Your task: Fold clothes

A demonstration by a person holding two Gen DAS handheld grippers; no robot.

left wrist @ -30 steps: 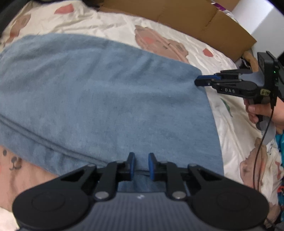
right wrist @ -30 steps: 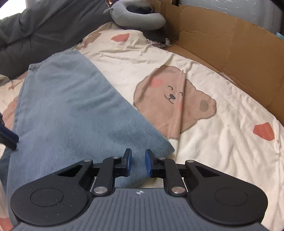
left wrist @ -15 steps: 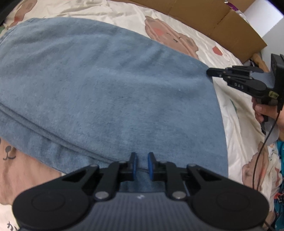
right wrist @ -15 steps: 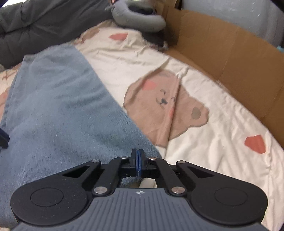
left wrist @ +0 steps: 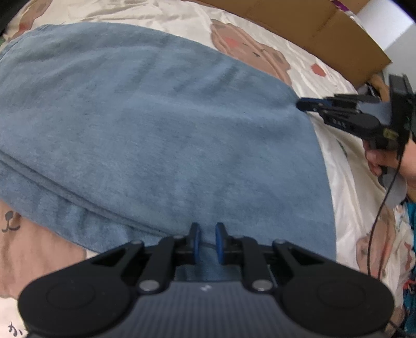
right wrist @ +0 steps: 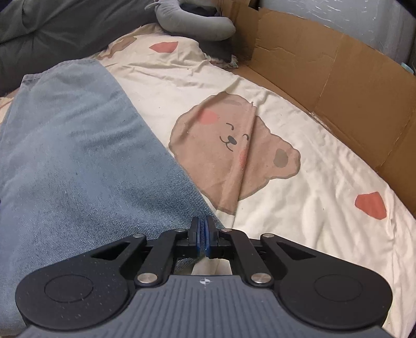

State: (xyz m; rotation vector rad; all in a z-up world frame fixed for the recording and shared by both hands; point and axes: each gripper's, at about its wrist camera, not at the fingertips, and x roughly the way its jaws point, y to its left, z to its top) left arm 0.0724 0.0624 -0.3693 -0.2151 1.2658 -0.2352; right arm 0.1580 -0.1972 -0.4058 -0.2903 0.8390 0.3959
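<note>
A blue denim garment (left wrist: 156,130) lies folded flat on the bear-print bedsheet (right wrist: 299,187). My left gripper (left wrist: 206,230) sits at its near edge, with the pads a narrow gap apart and a fold of the hem between them. In the right wrist view the garment (right wrist: 78,156) fills the left side. My right gripper (right wrist: 202,223) is at its near right corner, the pads almost together on the cloth edge and just starting to open. In the left wrist view the right gripper (left wrist: 303,105) touches that same corner, held by a hand (left wrist: 382,161).
A brown cardboard wall (right wrist: 338,78) runs along the bed's far right side. A grey neck pillow (right wrist: 195,23) and a dark grey blanket (right wrist: 52,26) lie at the head end. A black cable (left wrist: 377,221) hangs from the right gripper.
The right gripper's jaws, apart a second ago, have come together at the garment's corner. The left gripper keeps its place and its narrow gap at the near edge.
</note>
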